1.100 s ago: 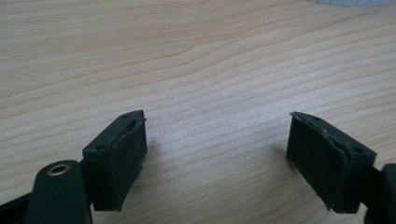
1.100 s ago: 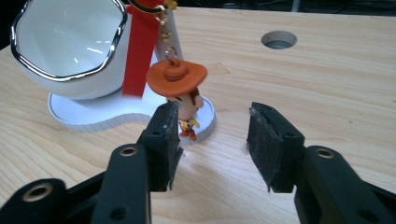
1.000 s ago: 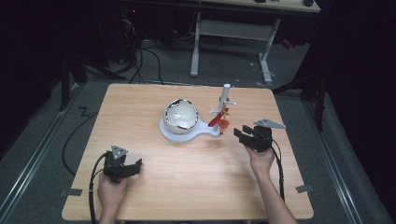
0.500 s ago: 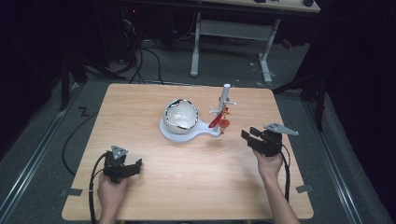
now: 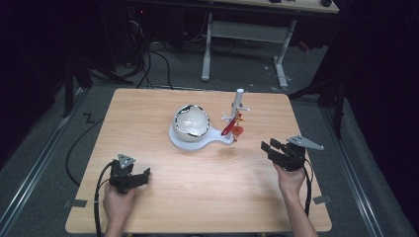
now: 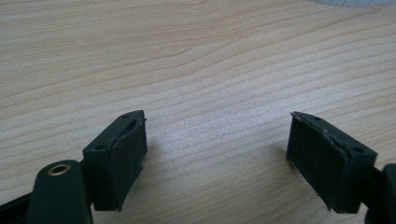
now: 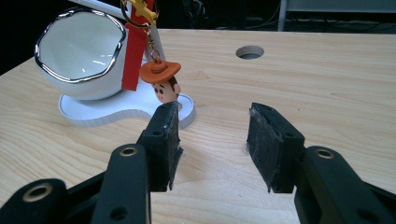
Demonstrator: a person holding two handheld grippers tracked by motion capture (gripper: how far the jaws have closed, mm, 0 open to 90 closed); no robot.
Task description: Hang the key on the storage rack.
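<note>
No legible text, labels, brand marks or nos. on any item or surface in the three views

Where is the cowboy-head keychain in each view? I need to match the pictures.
High view: cowboy-head keychain hangs right of centre, beside the white bowl, below the stand's post.
Left gripper view: bare table wood between the open jaws, no keychain.
Right gripper view: upper left, just above the left jaw.
Shared landmark: the white bowl, in the high and right gripper views.
</note>
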